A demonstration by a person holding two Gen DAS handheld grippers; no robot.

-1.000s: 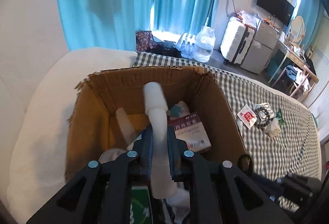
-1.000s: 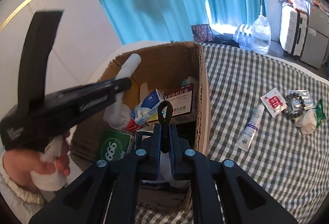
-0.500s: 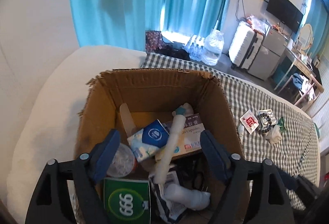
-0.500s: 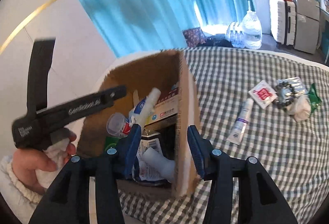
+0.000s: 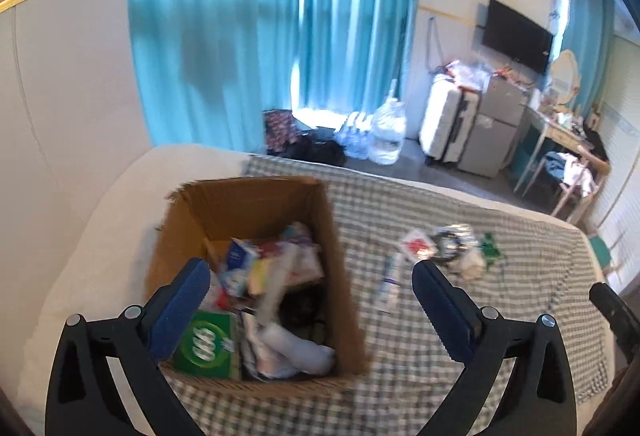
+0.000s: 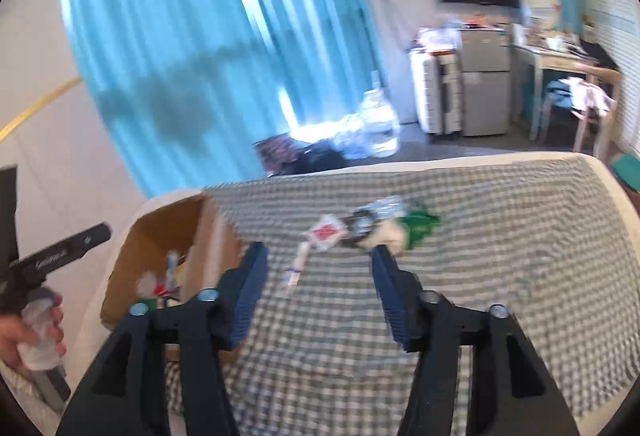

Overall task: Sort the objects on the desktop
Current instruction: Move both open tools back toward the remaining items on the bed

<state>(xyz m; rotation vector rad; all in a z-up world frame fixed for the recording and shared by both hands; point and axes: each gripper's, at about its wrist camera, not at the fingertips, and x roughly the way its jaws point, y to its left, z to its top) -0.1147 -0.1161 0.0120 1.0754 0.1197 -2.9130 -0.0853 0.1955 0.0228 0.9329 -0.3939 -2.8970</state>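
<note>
A brown cardboard box (image 5: 332, 236) stands on the checked cloth, filled with packets, a white tube (image 5: 276, 288) and a green box (image 5: 208, 344). It also shows at the left in the right wrist view (image 6: 200, 236). My left gripper (image 5: 310, 280) is open and empty above the box's right wall. My right gripper (image 6: 318, 264) is open and empty above the cloth. On the cloth lie a small tube (image 6: 298, 268), a red-and-white sachet (image 6: 326, 234), a bead bracelet (image 6: 360, 222), a white wad (image 6: 384, 236) and a green packet (image 6: 420, 226); they also show in the left wrist view (image 5: 440, 248).
The checked cloth (image 6: 500, 256) covers a white mattress (image 5: 100, 216). Blue curtains (image 5: 260, 36), water bottles (image 5: 384, 136), a suitcase (image 5: 444, 124), a grey cabinet and a desk stand beyond. The left hand-held gripper body (image 6: 56, 256) shows at the left.
Both grippers opened and let go of a white tube and a black item into the box. Both then pulled up and back; the right one swung right toward the loose items.
</note>
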